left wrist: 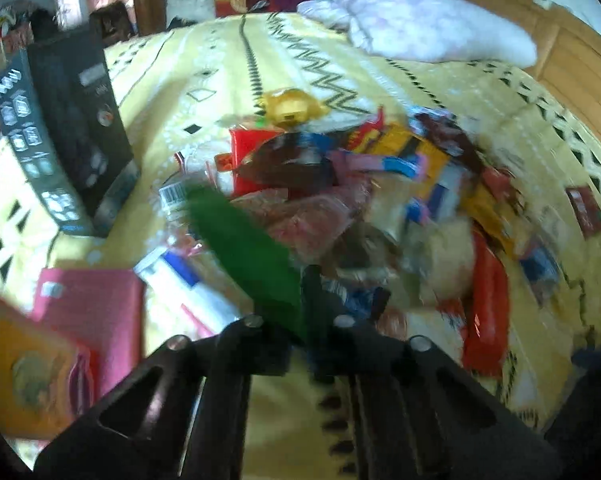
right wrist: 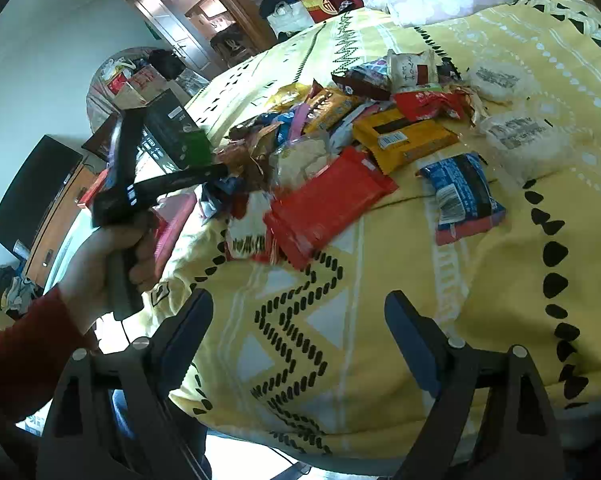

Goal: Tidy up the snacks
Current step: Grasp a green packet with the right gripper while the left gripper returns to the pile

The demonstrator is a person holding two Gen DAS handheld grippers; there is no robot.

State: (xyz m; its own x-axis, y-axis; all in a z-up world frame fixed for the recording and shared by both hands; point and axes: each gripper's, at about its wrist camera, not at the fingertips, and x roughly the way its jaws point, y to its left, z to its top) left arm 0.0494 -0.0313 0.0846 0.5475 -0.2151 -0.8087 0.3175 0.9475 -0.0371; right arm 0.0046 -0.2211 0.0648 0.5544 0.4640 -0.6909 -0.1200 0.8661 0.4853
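Snack pile lying on the bed, one gripper closed above it, the other spread in front.

The heap of snack packets (right wrist: 340, 140) is lying mid-bed on the yellow patterned bedspread (right wrist: 380, 320), with a red wrapper (right wrist: 324, 208) at its near edge and a blue packet (right wrist: 460, 196) lying apart. The left gripper (left wrist: 306, 300) is hovering over the pile with its fingers pressed together, a green pad (left wrist: 244, 248) showing; nothing looks pinched. The right gripper (right wrist: 300, 320) is standing spread over bare bedspread. Likely risks: closed fingers shoving packets apart, slick wrappers slipping, or snacks sliding off the soft bed edge.
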